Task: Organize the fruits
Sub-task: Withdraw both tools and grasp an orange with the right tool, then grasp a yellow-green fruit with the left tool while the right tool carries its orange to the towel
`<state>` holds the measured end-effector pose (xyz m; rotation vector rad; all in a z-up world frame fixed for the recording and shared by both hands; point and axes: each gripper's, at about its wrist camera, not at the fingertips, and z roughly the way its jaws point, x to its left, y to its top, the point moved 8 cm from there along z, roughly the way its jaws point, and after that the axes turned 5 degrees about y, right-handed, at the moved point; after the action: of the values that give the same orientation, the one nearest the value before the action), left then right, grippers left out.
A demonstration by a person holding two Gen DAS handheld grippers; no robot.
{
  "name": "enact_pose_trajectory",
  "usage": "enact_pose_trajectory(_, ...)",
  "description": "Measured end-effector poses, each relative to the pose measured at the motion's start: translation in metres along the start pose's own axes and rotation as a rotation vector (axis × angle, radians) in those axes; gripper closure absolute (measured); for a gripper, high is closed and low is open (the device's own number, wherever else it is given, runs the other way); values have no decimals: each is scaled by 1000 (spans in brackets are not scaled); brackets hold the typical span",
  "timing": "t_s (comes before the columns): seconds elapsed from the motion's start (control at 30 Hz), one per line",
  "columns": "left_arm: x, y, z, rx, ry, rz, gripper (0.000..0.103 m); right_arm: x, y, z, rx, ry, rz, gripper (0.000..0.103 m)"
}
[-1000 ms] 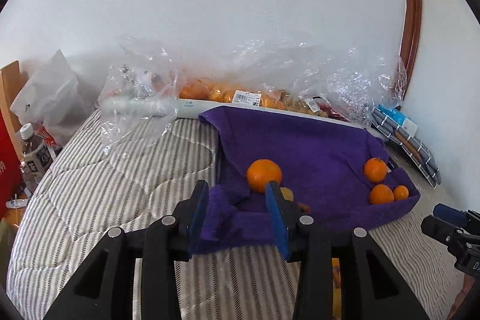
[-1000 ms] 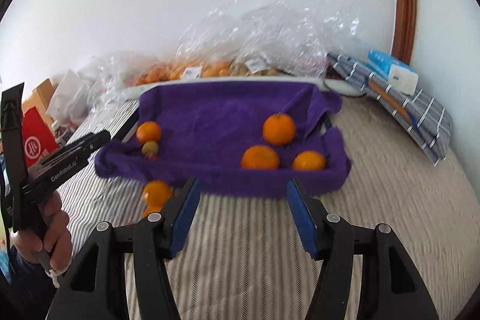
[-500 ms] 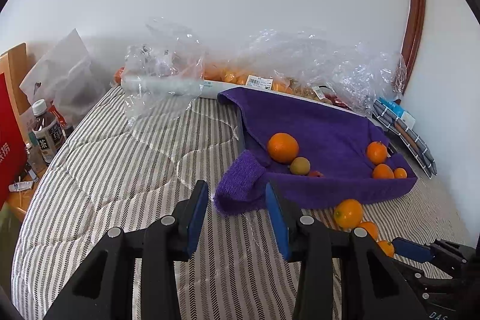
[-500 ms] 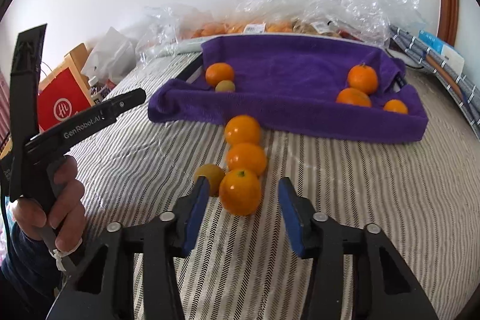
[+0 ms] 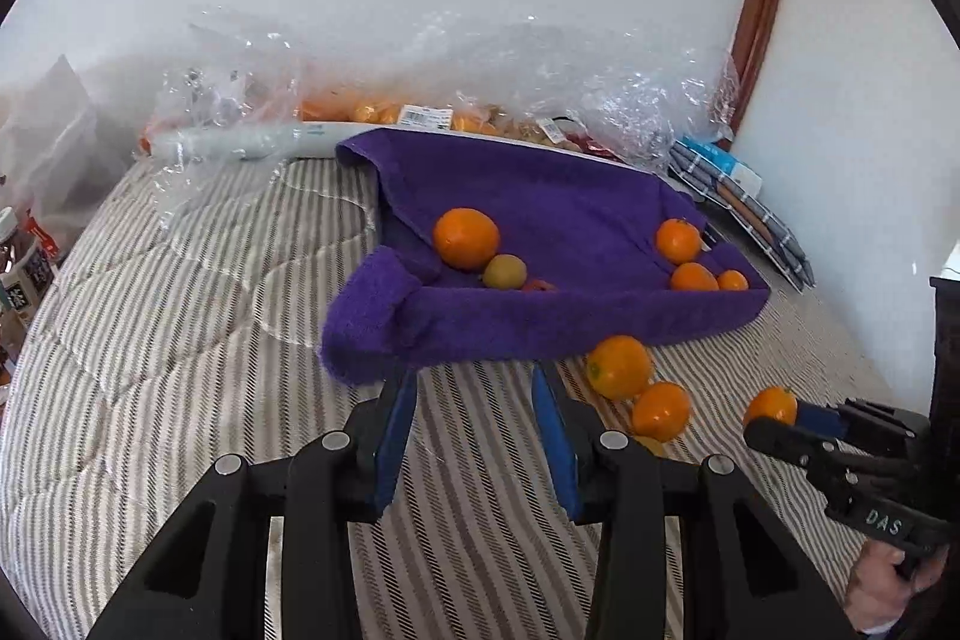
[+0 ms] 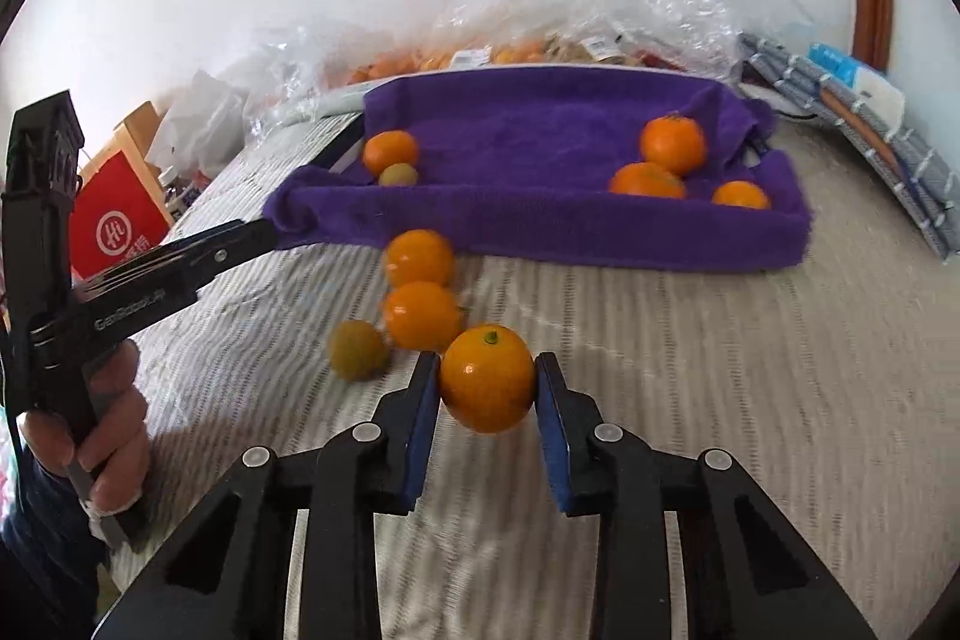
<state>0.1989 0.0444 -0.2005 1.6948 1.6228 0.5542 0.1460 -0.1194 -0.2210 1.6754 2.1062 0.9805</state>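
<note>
Round glossy orange fruit (image 6: 487, 377) clamped between blue pads of right gripper (image 6: 486, 388), jaws just closed; two more oranges just beyond. Left gripper (image 5: 474, 388) parted, empty, purple towel (image 5: 540, 220) ahead.

The left hand-held gripper (image 5: 474, 400) has nothing between its blue pads, and the purple towel (image 5: 540, 220) lies at its 12 o'clock on the striped bed (image 5: 150, 340). At 3 o'clock, the right hand-held gripper (image 5: 780, 424) pinches an orange (image 5: 771, 403). Two oranges (image 5: 618, 366) lie between them.
</note>
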Motion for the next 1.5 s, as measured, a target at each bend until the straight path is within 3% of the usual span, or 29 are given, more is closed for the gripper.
enact_pose_trajectory(0.13, -32, -14, 0, 83, -132, 33, 65, -27, -4, -17, -25, -53, 5, 71)
enact_pose_trajectory(0.23, -56, -23, 2, 116, -164, 77, 65, -45, -8, -24, -40, -77, 25, 72)
enact_pose_trajectory(0.43, -77, -37, 19, 188, -97, 109, 65, -69, -16, -28, -44, -83, 77, 71)
enact_pose_trajectory(0.53, -78, -35, 21, 186, -72, 105, 78, -74, -19, -30, -47, -89, 80, 71)
enact_pose_trajectory(0.57, -78, -35, 21, 188, -66, 106, 77, -75, -20, -30, -45, -89, 81, 71)
enact_pose_trajectory(0.93, -60, -29, -4, 148, -31, 23, 77, -78, -23, -31, -49, -79, 115, 72)
enact_pose_trajectory(1.1, -40, -19, -20, 121, 22, -25, 77, -78, -15, -38, -62, -85, 134, 72)
enact_pose_trajectory(1.5, -17, 41, -29, 6, 59, -121, 77, -85, 45, -52, -138, -104, 129, 71)
